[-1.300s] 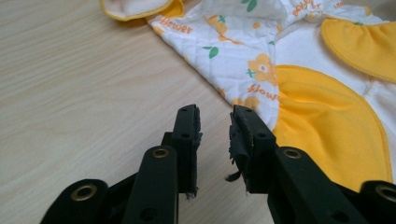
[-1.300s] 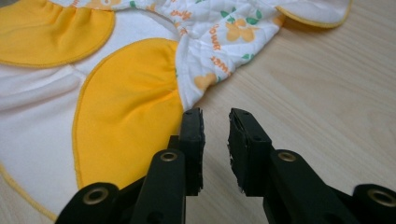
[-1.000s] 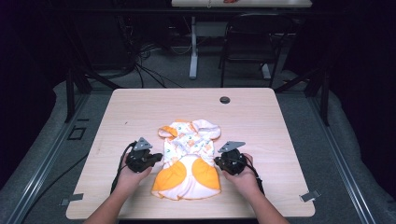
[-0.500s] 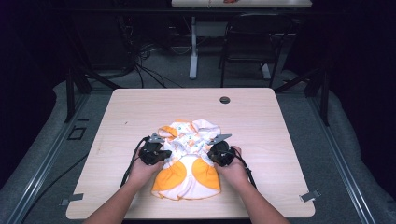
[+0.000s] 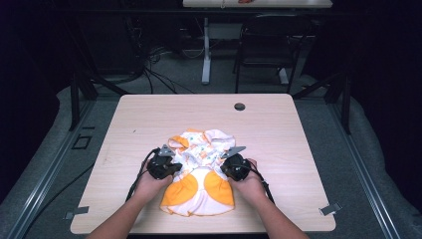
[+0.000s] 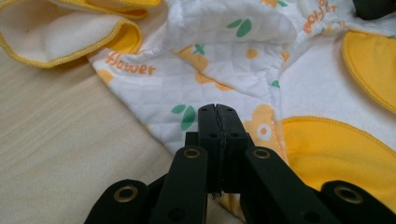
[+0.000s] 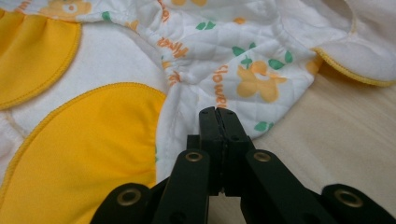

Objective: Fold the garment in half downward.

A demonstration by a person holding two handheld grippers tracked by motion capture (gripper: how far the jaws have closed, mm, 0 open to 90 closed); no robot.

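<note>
One camera looks forward and down over the table (image 5: 278, 124); two ride the grippers, close above the garment (image 5: 199, 169), which all views share.

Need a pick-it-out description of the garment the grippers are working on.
On the light wooden table, look at the near half, between the person's two hands. The baby garment lies there crumpled: white quilted fabric with orange flowers, green leaves and orange lettering. Its two big plain yellow-orange patches with stitched edges, at the end nearest the person, mark it out; the left gripper and right gripper are shut at its sides.
</note>
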